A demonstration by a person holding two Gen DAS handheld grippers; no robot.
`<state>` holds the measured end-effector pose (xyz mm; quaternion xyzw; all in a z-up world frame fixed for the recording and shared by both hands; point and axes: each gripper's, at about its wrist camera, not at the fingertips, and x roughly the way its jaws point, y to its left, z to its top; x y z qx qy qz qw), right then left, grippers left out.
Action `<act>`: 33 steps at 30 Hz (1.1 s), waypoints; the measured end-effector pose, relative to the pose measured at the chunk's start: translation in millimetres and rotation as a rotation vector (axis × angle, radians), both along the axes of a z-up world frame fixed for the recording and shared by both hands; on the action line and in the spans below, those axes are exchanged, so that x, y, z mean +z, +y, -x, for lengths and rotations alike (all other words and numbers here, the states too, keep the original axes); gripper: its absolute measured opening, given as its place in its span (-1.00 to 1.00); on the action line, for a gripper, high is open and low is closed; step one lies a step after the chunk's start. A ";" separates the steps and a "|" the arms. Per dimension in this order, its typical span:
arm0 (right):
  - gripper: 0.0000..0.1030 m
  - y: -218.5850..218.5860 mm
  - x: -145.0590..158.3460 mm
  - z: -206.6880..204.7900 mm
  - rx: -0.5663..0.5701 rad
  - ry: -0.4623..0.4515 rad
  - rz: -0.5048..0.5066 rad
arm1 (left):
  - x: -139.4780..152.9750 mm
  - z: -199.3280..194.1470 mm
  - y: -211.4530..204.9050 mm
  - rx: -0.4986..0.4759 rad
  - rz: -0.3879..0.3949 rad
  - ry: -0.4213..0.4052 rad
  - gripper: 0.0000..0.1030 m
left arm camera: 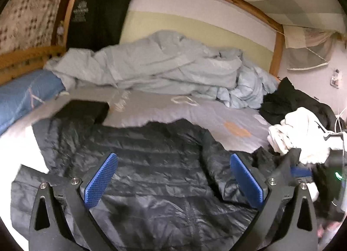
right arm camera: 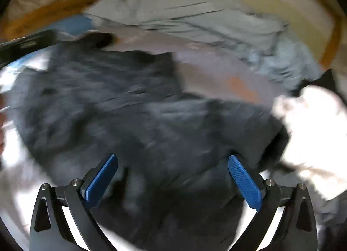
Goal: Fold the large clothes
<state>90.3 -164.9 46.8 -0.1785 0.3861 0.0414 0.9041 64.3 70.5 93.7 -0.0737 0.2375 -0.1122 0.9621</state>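
Both the left gripper (left arm camera: 173, 177) and right gripper (right arm camera: 172, 177) are held wide apart and empty above the dark quilted puffer jacket (left arm camera: 151, 164) spread on the bed, so a fold seems about to start, for which an edge must be pinched.

A home bedroom: a wooden-framed bed (left arm camera: 278, 51) with a rumpled pale-blue duvet (left arm camera: 164, 66) at the far side, a blue pillow (left arm camera: 23, 94) on the left, and clothes piled (left arm camera: 303, 127) on the right against the wall.
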 end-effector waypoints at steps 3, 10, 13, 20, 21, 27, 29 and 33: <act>1.00 -8.1 6.8 -31.6 -0.094 -0.099 0.091 | -11.5 -6.0 -7.1 0.025 -0.059 0.018 1.00; 0.99 -70.3 16.2 -98.6 -0.369 -0.200 0.209 | -37.1 -16.3 -28.5 -0.042 -0.088 0.113 1.00; 1.00 -94.0 22.7 -95.5 -0.440 -0.243 0.228 | -45.4 -17.8 -39.0 -0.039 -0.150 0.121 1.00; 1.00 -155.0 65.0 -34.9 -0.273 -0.253 -0.178 | -53.2 -16.2 -52.9 -0.075 -0.201 0.118 1.00; 1.00 -161.9 68.8 -27.5 -0.246 -0.248 -0.216 | -52.3 -15.1 -53.7 -0.083 -0.198 0.118 1.00; 1.00 -188.3 78.9 10.0 -0.232 -0.298 -0.306 | -45.8 -9.4 -52.0 -0.108 -0.144 0.118 1.00; 1.00 -194.6 75.7 12.9 -0.217 -0.307 -0.337 | -43.2 -7.2 -51.9 -0.102 -0.144 0.108 1.00; 1.00 -189.0 52.0 -0.3 -0.174 -0.168 -0.324 | -41.0 -6.6 -50.8 -0.098 -0.132 0.108 1.00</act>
